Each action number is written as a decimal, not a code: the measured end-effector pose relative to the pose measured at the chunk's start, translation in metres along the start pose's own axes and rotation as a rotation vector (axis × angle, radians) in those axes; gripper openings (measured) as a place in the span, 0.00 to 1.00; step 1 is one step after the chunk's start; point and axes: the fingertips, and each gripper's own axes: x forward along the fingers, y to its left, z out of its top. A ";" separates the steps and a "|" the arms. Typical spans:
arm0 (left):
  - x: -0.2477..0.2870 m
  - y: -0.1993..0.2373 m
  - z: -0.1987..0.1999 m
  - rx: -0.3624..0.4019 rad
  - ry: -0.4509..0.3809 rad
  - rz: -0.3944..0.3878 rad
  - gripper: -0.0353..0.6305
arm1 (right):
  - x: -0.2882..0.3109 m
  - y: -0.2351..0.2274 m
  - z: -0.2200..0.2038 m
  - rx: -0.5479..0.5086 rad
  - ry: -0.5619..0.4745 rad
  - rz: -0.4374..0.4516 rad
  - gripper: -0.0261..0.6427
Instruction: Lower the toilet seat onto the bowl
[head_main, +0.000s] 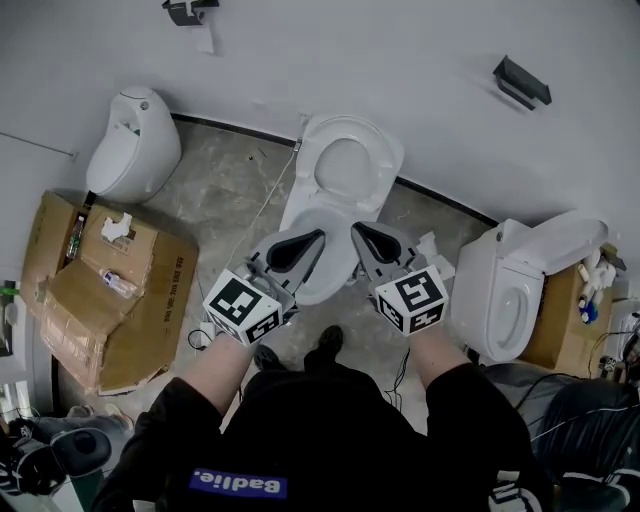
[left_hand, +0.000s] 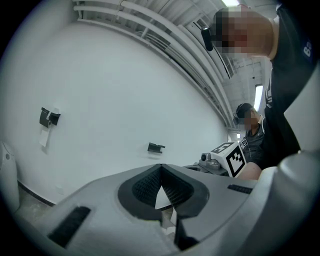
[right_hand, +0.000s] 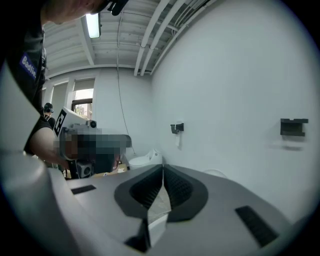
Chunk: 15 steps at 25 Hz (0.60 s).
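The toilet stands in the middle of the head view. Its white seat (head_main: 386, 160) is raised and leans against the wall. The bowl (head_main: 335, 225) lies below it, partly covered by both grippers. My left gripper (head_main: 320, 236) hovers over the bowl's left side, jaws shut with nothing between them (left_hand: 161, 167). My right gripper (head_main: 355, 229) hovers over the bowl's right side, jaws also shut and empty (right_hand: 163, 168). Neither gripper touches the seat.
A white urinal-like fixture (head_main: 135, 145) stands at the left with a cardboard box (head_main: 110, 290) before it. A second toilet (head_main: 510, 290) with its lid up and another box (head_main: 565, 325) are at the right. Black brackets (head_main: 520, 82) hang on the wall. A cable (head_main: 262, 205) trails over the floor.
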 end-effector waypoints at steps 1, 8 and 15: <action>0.002 0.002 0.000 0.001 -0.002 0.001 0.07 | 0.003 -0.004 -0.001 -0.001 0.002 -0.002 0.08; 0.014 0.021 0.004 -0.004 -0.009 0.025 0.07 | 0.028 -0.033 -0.008 0.009 0.033 -0.016 0.08; 0.028 0.042 0.007 0.007 -0.005 0.034 0.07 | 0.052 -0.061 -0.012 -0.019 0.063 -0.035 0.08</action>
